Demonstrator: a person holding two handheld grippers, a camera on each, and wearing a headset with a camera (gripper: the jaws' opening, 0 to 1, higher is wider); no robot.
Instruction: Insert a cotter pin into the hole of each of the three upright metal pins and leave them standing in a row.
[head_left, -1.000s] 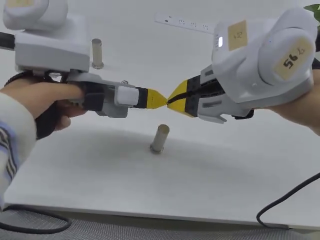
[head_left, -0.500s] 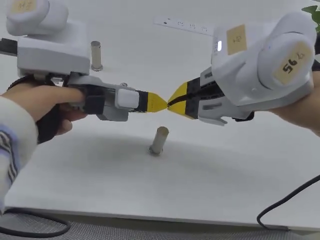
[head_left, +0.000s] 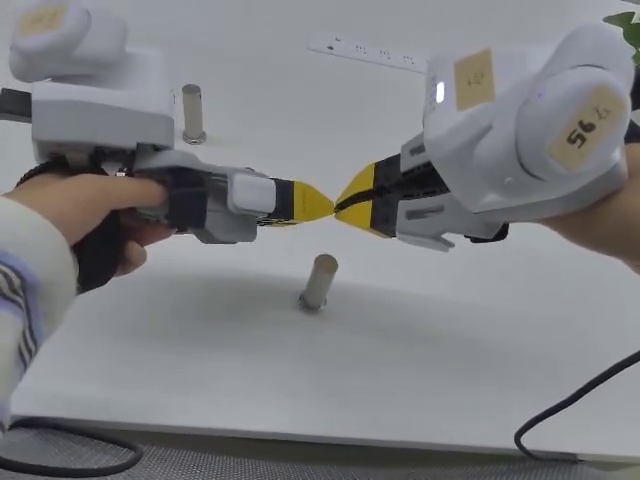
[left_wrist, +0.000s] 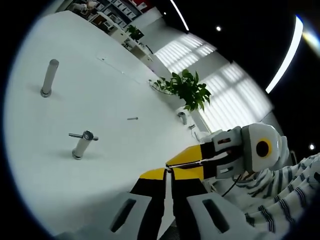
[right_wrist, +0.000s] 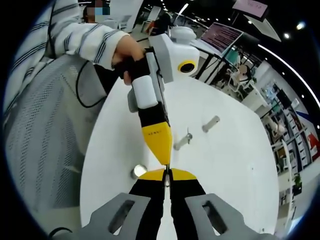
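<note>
The left gripper and right gripper meet tip to tip in the air, each with its fingers pressed together. A thin dark sliver sits at the meeting point. It is probably a cotter pin, though too small to tell which fingers hold it. Such a pin should be light, springy wire that twists easily, so it is best pinched by the looped head with the legs free. Below the tips the near metal pin stands upright on the white surface. The far metal pin stands well behind. A third metal pin already carries a cross wire. Another small piece lies loose farther off.
</note>
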